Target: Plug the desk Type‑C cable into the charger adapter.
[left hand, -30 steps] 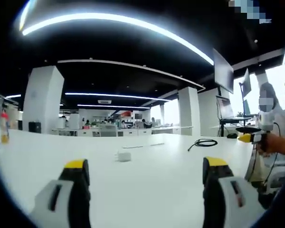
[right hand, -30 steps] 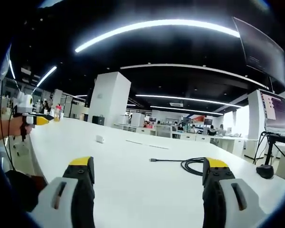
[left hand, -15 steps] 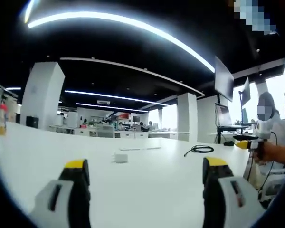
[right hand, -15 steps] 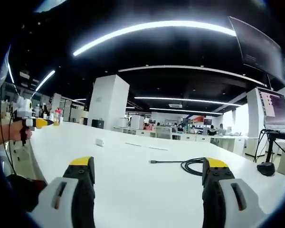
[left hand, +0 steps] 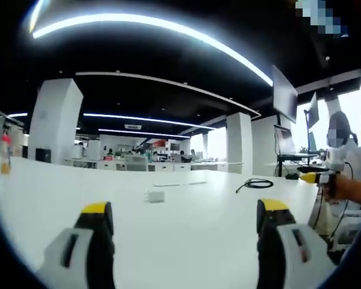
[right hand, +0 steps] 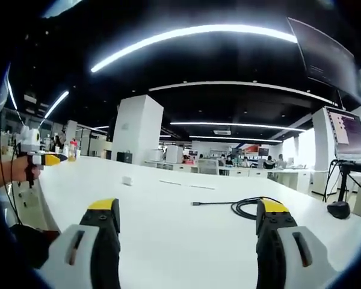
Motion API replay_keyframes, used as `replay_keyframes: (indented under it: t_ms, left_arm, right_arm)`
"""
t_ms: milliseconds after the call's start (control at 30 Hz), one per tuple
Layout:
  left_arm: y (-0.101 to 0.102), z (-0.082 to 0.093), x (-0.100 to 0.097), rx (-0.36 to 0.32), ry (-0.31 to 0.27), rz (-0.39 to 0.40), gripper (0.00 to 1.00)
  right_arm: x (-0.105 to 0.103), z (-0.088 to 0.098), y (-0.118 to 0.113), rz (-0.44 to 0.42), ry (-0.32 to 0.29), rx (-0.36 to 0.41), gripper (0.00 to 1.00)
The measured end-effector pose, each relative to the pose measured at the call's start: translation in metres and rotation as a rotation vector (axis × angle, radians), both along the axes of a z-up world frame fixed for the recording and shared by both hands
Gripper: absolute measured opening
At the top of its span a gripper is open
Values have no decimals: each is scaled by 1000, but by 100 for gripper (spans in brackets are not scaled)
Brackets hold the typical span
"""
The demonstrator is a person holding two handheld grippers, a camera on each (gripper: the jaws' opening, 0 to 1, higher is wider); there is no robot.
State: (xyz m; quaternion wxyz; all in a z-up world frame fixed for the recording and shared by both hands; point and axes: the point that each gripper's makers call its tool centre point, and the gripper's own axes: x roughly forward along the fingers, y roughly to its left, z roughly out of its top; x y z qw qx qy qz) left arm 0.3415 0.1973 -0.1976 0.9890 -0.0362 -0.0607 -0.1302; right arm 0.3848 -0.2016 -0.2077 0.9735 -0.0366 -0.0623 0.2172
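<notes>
Both jaws are held wide apart, empty; small white charger adapter [left hand: 156, 195] and coiled black cable [right hand: 243, 206] are seen apart on white worktop [left hand: 192, 229].

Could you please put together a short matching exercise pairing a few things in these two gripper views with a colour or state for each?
Things:
1. charger adapter
2. Type-C cable
3. left gripper
4. table

Colour or state:
A. black, partly coiled, one end stretched out straight
B. small white block lying alone on the table
C. broad white surface
D. jaws apart, yellow tips, holding nothing

Pairs: 1-B, 2-A, 3-D, 4-C
</notes>
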Motion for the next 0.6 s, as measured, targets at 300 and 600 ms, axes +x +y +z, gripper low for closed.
replay_keyframes:
  t_ms: [300, 600]
  left_arm:
    - [-1, 4, 9, 26, -11, -15, 100]
    - [3, 9, 27, 45, -14, -14, 96]
  right_arm:
    - [-1, -1, -1, -4, 4, -1, 95]
    - [-3, -3, 0, 2, 7, -4, 95]
